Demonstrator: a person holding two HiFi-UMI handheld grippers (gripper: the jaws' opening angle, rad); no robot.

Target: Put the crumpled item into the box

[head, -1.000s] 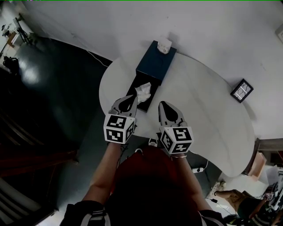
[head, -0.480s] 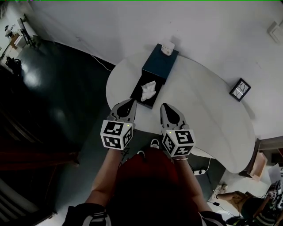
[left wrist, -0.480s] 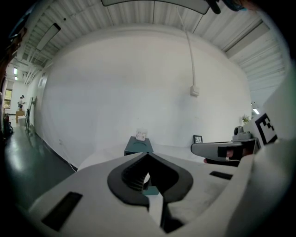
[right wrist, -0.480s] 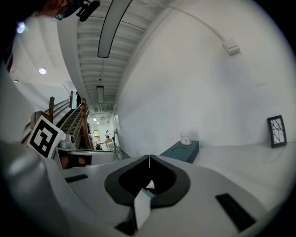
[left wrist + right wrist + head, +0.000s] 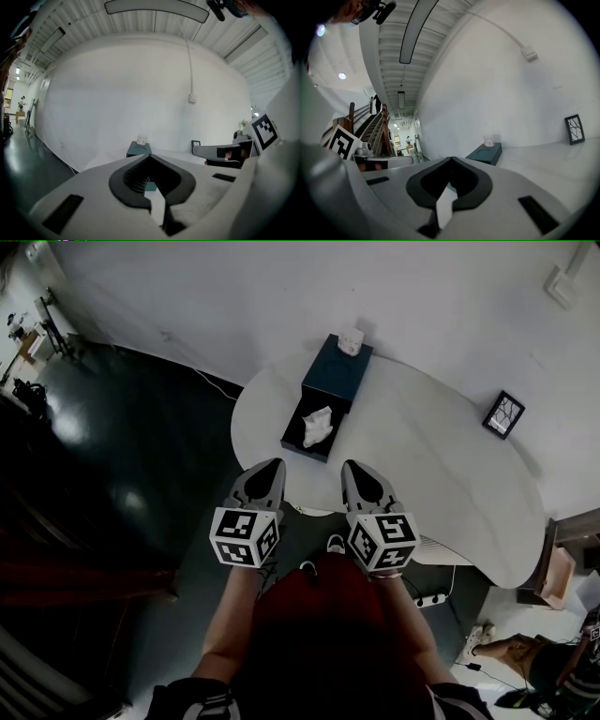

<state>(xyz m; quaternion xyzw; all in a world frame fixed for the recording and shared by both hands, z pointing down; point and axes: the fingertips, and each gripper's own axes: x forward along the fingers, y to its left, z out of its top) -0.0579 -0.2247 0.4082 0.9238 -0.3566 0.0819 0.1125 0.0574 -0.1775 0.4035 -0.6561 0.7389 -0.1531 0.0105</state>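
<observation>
A crumpled white paper (image 5: 319,424) lies in the open black tray (image 5: 293,442) of a dark teal box (image 5: 337,373) on the white table (image 5: 422,465). Both grippers hang side by side at the table's near edge, short of the tray and touching nothing. My left gripper (image 5: 271,465) is shut and empty, and so is my right gripper (image 5: 352,468). In the left gripper view the jaws (image 5: 149,157) meet in a point, with the box (image 5: 138,149) far ahead. The right gripper view shows the jaws (image 5: 451,159) meeting too, the box (image 5: 485,153) beyond them.
A small white cup-like thing (image 5: 350,339) stands on the box's far end. A black picture frame (image 5: 503,414) leans near the wall at the right. Dark floor lies to the left. Another person (image 5: 511,662) is at the lower right, beside a wooden piece (image 5: 555,577).
A second ago my left gripper was at the crumpled paper over the tray. Both grippers have since drawn back to the table's near edge, and the paper lies in the tray.
</observation>
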